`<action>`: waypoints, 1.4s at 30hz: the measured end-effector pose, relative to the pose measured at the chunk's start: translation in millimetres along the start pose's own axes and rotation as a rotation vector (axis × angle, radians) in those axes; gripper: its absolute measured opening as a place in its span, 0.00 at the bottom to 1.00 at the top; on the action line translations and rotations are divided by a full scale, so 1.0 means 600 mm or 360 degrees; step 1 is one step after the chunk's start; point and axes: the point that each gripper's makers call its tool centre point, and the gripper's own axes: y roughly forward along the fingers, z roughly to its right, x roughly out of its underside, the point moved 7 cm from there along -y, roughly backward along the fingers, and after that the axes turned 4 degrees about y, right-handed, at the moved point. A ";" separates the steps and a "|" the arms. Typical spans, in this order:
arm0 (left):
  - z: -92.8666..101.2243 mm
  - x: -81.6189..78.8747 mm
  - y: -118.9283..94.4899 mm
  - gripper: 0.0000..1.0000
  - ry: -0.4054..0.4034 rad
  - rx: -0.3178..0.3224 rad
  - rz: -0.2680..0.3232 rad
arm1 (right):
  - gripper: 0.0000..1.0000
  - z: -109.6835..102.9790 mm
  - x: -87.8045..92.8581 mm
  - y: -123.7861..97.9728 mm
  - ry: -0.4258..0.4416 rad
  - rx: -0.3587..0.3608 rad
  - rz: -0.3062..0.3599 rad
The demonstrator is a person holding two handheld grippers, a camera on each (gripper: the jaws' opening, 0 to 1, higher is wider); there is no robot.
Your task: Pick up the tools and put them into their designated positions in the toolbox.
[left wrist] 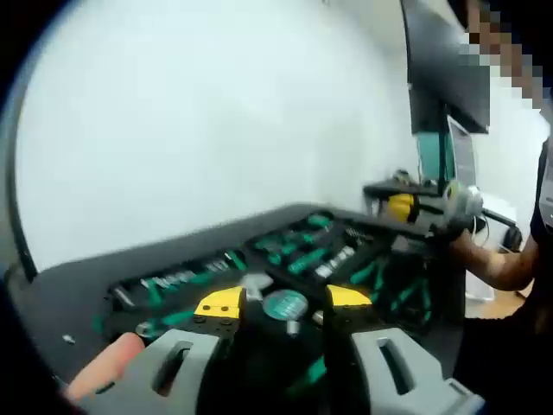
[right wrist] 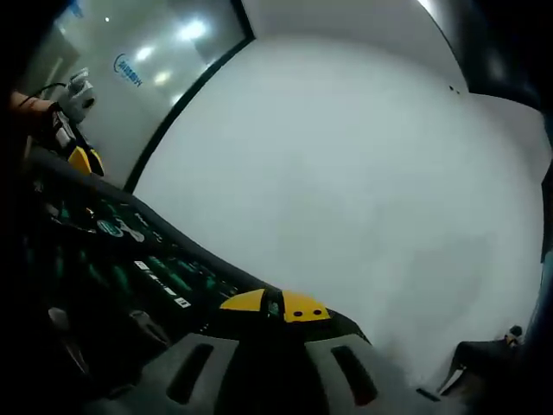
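The black toolbox [left wrist: 78,294] lies open on a white table, with green-handled tools [left wrist: 302,259] in its slots. My left gripper [left wrist: 283,300] hovers over its near part, open, yellow tips apart. A round teal and silver tool [left wrist: 285,304] shows in the gap, touching neither tip. The right gripper [left wrist: 403,207] is at the box's far right, held by a hand [left wrist: 471,238]. In the right gripper view the right gripper [right wrist: 275,304] has its yellow tips almost together at the toolbox [right wrist: 104,346] edge. A sliver of green shows between them. The left gripper [right wrist: 82,160] is far left.
White tabletop [left wrist: 190,130] stretches beyond the box, and also shows as a wide tabletop [right wrist: 363,199] in the right gripper view. A dark monitor [left wrist: 449,78] stands at the far right. A fingertip [left wrist: 108,367] rests by my left gripper's base. A glass wall [right wrist: 130,52] is behind.
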 end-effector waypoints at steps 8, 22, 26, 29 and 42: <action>-0.149 0.122 -0.126 0.26 0.0041 -0.0766 0.0389 | 0.03 -0.004 -0.002 0.002 -0.0045 0.0005 -0.0002; -0.127 0.127 -0.130 0.22 0.0348 -0.0806 0.0301 | 0.16 -0.293 -0.180 0.097 0.0009 -0.0966 -0.0186; -0.138 0.124 -0.135 0.22 0.0366 -0.0834 0.0334 | 0.19 -0.394 -0.166 0.134 0.0252 -0.1187 -0.0545; -0.146 0.115 -0.147 0.22 0.0296 -0.0856 0.0429 | 0.15 -0.422 -0.141 0.150 -0.0033 -0.1142 -0.0616; -0.157 0.126 -0.152 0.20 0.0235 -0.0857 0.0332 | 0.04 -0.472 -0.117 0.161 -0.0463 -0.1049 -0.0856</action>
